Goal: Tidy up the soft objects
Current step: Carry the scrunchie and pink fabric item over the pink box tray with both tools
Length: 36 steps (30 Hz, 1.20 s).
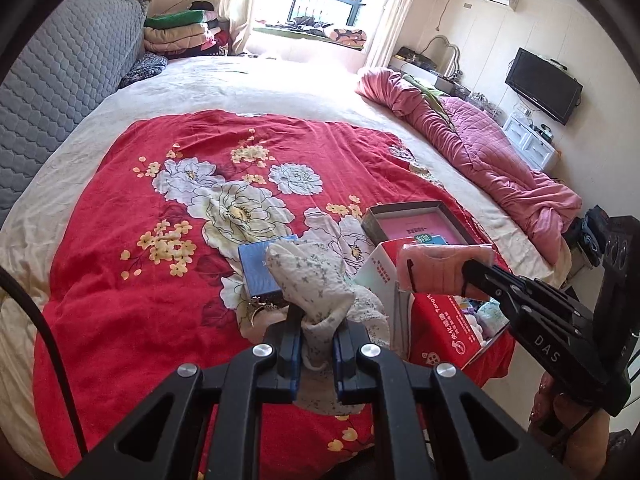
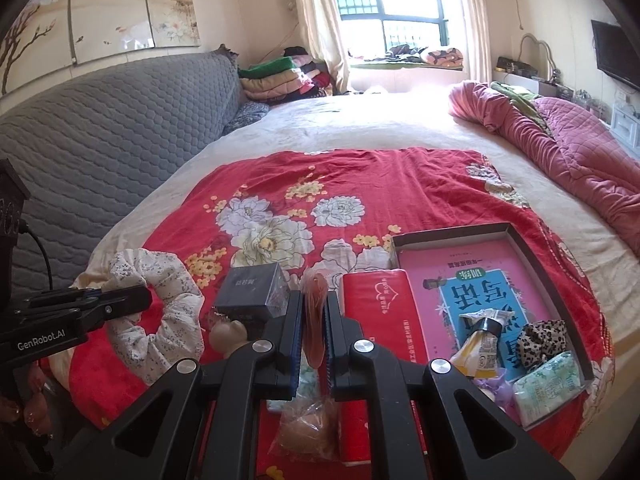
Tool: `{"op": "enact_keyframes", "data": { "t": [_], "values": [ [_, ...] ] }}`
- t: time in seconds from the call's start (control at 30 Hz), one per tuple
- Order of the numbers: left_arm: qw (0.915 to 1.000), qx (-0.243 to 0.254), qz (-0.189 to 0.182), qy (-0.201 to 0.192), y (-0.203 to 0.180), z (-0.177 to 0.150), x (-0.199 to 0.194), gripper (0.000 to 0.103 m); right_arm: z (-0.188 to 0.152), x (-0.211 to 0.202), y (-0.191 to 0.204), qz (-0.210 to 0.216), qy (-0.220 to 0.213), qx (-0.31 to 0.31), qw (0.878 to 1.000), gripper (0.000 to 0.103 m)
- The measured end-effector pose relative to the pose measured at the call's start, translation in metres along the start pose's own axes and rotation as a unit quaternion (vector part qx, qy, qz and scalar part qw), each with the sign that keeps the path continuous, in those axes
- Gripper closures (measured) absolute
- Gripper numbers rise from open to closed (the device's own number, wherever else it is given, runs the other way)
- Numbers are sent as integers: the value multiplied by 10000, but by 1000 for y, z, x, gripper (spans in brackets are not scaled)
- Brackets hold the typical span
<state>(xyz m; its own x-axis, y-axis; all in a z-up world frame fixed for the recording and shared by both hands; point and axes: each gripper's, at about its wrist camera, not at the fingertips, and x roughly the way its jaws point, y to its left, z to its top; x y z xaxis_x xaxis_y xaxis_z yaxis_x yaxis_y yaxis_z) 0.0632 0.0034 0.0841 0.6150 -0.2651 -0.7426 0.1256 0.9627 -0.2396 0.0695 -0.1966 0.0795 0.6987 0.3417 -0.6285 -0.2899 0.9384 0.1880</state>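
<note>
Left wrist view: the left gripper (image 1: 316, 344) is clamped tight on one white floral scrunchie (image 1: 310, 280), lifted above the red floral blanket (image 1: 132, 208). Just beyond it lies one blue box (image 1: 256, 268). To the right, the right gripper (image 1: 466, 276) pinches one pink packet (image 1: 436, 268) above a red carton (image 1: 444, 332). One shallow tray (image 1: 374, 216) with a pink book (image 1: 416, 230) sits behind. One rolled pink quilt (image 1: 480, 148) lies along the bed's edge.

Right wrist view: the right gripper (image 2: 314, 320) is closed on the same pink packet (image 2: 316, 308), seen edge-on. The left gripper (image 2: 140, 300) holds the scrunchie (image 2: 160, 308) at the left. On the blanket (image 2: 360, 176) rest one dark box (image 2: 252, 292) and one red tissue pack (image 2: 380, 304). The tray (image 2: 532, 240) holds one book (image 2: 472, 280), one tube (image 2: 478, 340), one leopard scrunchie (image 2: 540, 340) and one green-white packet (image 2: 548, 388).
</note>
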Motion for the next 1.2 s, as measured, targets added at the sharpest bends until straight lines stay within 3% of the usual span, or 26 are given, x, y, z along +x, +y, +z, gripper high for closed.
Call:
{"op": "enact_keyframes", "data": {
  "t": [0.57, 0.87, 1.2],
  "values": [
    [9972, 686, -289, -71, -84, 8, 4, 91, -7, -68, -77, -674, -554, 572, 9945, 93],
    [9941, 958, -501, 6, -131, 14, 26, 91, -20, -99, -132, -1016, -752, 1048, 9864, 94],
    [9894, 1243, -727, 182, -178, 19, 64, 91, -33, -104, -158, -1223, -755, 1298, 9811, 94]
  ]
}}
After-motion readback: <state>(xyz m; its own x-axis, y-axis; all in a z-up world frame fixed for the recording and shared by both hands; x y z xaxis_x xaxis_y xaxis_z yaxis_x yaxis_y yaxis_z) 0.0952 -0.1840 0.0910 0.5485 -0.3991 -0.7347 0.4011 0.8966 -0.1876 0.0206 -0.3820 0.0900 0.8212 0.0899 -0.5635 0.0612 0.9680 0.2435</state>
